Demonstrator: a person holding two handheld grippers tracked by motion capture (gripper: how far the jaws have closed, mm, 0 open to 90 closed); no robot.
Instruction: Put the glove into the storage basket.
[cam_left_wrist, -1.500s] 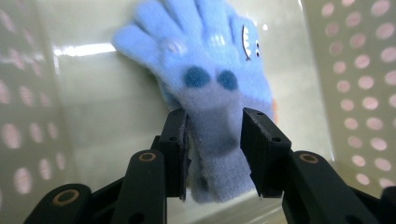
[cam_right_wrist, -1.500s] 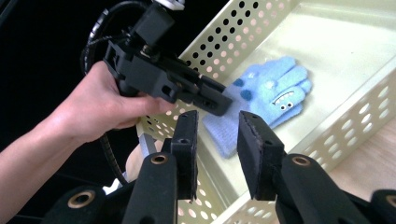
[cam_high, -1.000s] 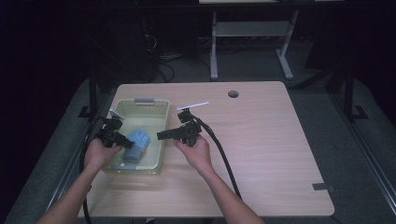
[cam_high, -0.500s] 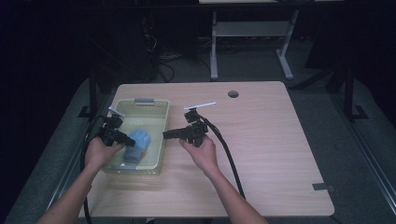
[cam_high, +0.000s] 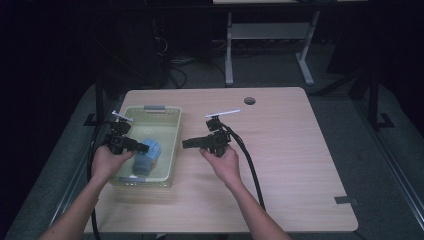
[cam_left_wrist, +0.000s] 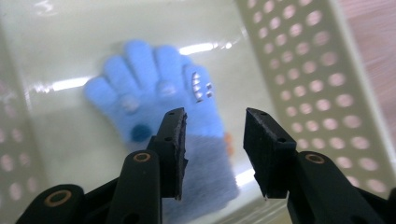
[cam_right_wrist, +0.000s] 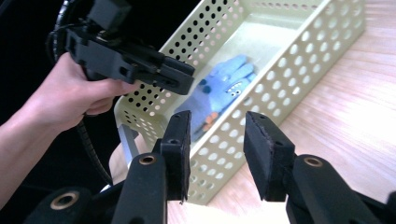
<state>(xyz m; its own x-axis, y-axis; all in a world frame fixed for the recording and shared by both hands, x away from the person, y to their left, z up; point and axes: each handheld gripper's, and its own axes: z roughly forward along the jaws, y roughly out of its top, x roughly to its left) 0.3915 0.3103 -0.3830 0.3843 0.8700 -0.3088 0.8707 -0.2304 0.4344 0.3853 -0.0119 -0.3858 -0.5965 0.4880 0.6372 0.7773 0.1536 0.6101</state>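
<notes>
The room around the table (cam_high: 280, 150) lay dark; only its top was lit. Glare streaked the basket (cam_left_wrist: 299, 56) floor, and the glove (cam_left_wrist: 159, 93) looked softly blurred.

Both grippers are matte black: the left gripper (cam_high: 143, 147) and the right gripper (cam_high: 187, 144) each carry a small white plate on top and trail a thick black cable toward the table's near edge. Their jaws are blocky with ridged, worn pads, and brass-ringed screws sit in the arms behind them. The person's forearms are bare.
</notes>
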